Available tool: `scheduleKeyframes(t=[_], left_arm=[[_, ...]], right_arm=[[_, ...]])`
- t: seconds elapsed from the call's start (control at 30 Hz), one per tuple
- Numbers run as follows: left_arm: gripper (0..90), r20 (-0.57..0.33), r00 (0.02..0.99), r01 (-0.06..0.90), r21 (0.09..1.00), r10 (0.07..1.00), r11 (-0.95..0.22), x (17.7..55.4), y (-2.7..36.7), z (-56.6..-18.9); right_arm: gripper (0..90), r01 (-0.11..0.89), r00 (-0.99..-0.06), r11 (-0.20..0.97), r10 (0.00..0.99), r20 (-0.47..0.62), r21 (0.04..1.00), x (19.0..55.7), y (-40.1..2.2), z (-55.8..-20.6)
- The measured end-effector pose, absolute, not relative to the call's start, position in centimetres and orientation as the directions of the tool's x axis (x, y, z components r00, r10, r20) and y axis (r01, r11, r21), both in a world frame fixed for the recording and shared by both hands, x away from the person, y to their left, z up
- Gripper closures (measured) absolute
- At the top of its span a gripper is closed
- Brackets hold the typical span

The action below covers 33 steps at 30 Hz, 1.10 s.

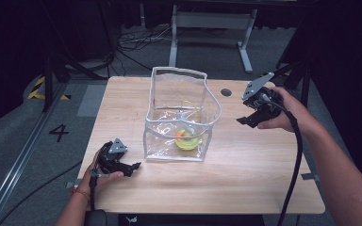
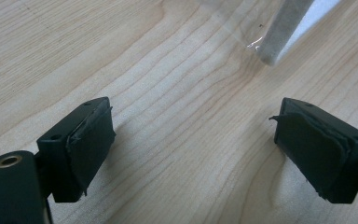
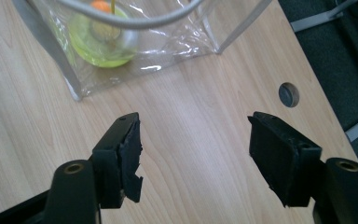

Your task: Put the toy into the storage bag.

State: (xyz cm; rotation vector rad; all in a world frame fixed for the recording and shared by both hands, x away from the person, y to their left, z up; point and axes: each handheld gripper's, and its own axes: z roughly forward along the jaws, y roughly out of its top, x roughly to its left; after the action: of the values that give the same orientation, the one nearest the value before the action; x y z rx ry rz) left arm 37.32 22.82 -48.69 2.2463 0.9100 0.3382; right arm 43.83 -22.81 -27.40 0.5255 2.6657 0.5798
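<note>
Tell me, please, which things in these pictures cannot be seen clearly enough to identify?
- Yellow-green thing in the clear bag: high view, too small and blurred by creased plastic; what it is stays unclear.
- The same thing in the right gripper view: cut by the top edge, crossed by the bag's grey rim.
- Clear bag in the left gripper view: one grey corner visible, the rest cut off by the edge.

wooden table, cable hole, floor cables.
</note>
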Motion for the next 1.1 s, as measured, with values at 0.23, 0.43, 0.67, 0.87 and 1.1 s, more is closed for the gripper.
scheduleKeyframes(t=[0.23, 0.43, 0.67, 0.87, 1.1], left_arm=[[12.2, -0.012, 0.721, 0.515, 0.678, 0.693, -0.524, 37.3, 22.8, -48.7], [12.2, -0.012, 0.721, 0.515, 0.678, 0.693, -0.524, 37.3, 22.8, -48.7], [12.2, -0.012, 0.721, 0.515, 0.679, 0.693, -0.524, 37.3, 22.8, -48.7], [12.2, -0.012, 0.721, 0.515, 0.678, 0.693, -0.524, 37.3, 22.8, -48.7], [12.2, -0.012, 0.721, 0.515, 0.679, 0.693, -0.524, 37.3, 22.8, -48.7]], right_arm=[[32.7, 0.328, -0.852, 0.836, 0.463, -0.246, 0.439, 44.2, -24.2, -30.4], [32.5, 0.351, -0.84, 0.828, 0.485, -0.244, 0.437, 44.2, -25.2, -31.7], [32.2, 0.361, -0.824, 0.826, 0.5, -0.266, 0.433, 43.9, -26.1, -33.1], [31.9, 0.379, -0.816, 0.824, 0.512, -0.268, 0.422, 43.5, -26.9, -34.8], [31.9, 0.4, -0.803, 0.809, 0.536, -0.262, 0.43, 43.1, -27.9, -36.3]])
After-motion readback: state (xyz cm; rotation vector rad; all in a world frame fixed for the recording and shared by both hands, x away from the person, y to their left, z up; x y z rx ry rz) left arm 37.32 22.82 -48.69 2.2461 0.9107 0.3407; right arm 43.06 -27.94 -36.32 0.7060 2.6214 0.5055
